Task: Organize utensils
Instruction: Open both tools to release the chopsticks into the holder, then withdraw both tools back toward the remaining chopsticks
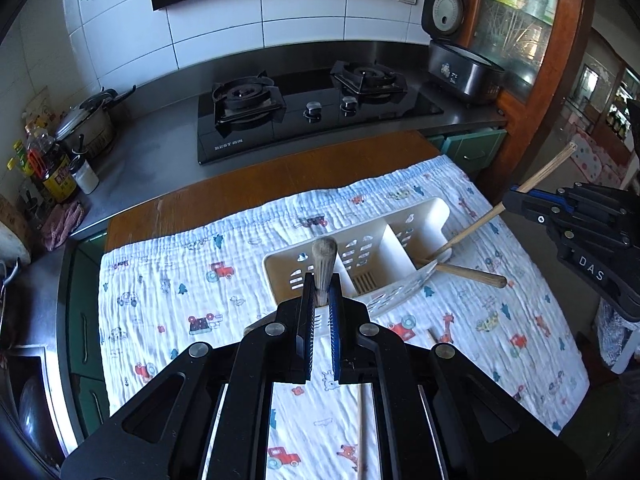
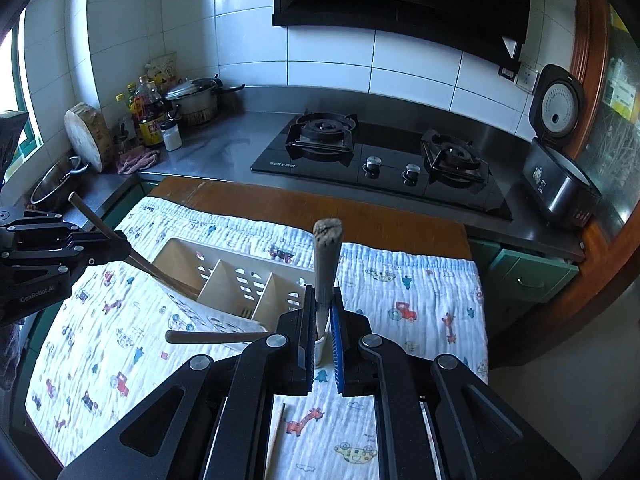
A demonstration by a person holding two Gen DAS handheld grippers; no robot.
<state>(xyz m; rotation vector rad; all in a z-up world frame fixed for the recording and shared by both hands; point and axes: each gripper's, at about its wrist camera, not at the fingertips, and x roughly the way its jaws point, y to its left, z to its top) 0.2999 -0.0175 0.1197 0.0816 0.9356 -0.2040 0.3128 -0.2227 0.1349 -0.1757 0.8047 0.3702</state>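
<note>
Tilting steeply down over the patterned cloth, both claws grasp wooden sticks. The left gripper pinches a chopstick upright above the near end of the white utensil caddy. The right gripper clamps another chopstick at the caddy's right end, its lower tip inside the compartment there.

Crinkled cotton-like cloth lower left; smooth matt plastic caddy centre right; glossy black glass stove above; rough wooden stick.
</note>
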